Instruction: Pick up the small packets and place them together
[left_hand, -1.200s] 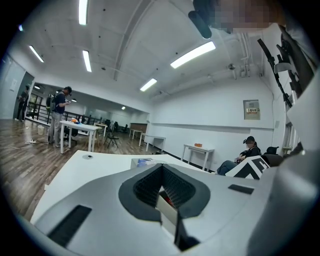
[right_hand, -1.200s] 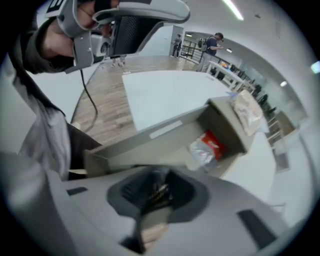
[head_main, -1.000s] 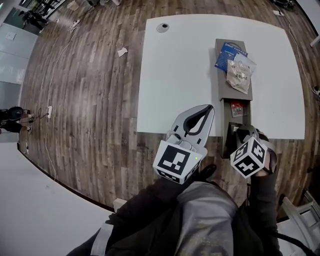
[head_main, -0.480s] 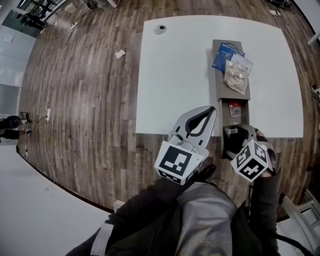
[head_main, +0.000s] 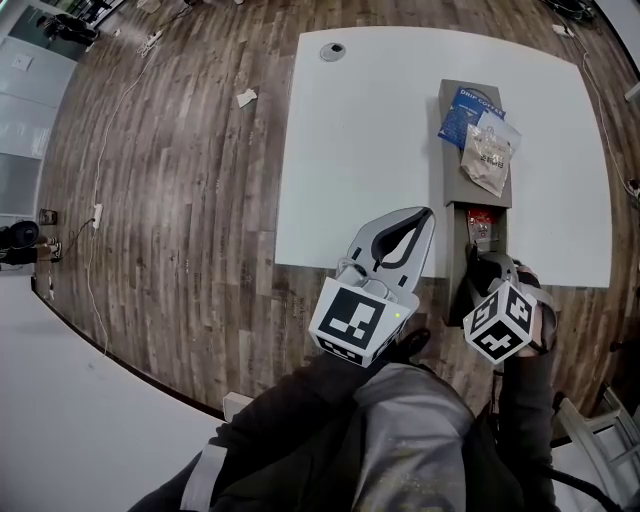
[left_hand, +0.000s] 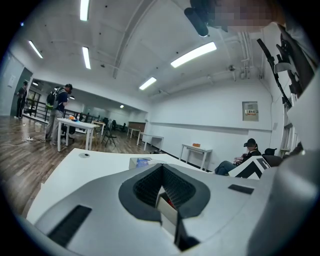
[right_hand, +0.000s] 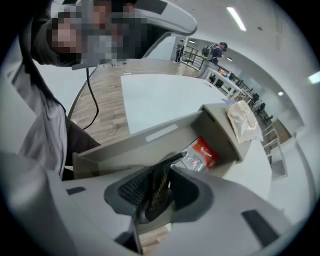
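Note:
A long grey box (head_main: 447, 150) lies on the white table (head_main: 360, 150). Its far part holds a blue packet (head_main: 468, 108) and a pale crinkled packet (head_main: 490, 155). A red packet (head_main: 479, 222) lies in the middle part. My right gripper (head_main: 478, 272) points steeply down into the near part. Its jaws have just been closing and now pinch a thin dark packet (right_hand: 159, 191), which stands on edge in the right gripper (right_hand: 162, 170). Just beyond lies the red packet (right_hand: 201, 152). My left gripper (head_main: 425, 214) hovers level at the table's near edge, left of the box, shut and empty.
A round grommet (head_main: 333, 50) sits at the table's far left corner. A paper scrap (head_main: 245, 97) and a cable lie on the wooden floor to the left. The left gripper view shows other tables and people far off across the room.
Half a second ago the dark packet lay in the box's near part in front of the right gripper's wide jaws. Now those jaws are closed over it. The left gripper has stayed put.

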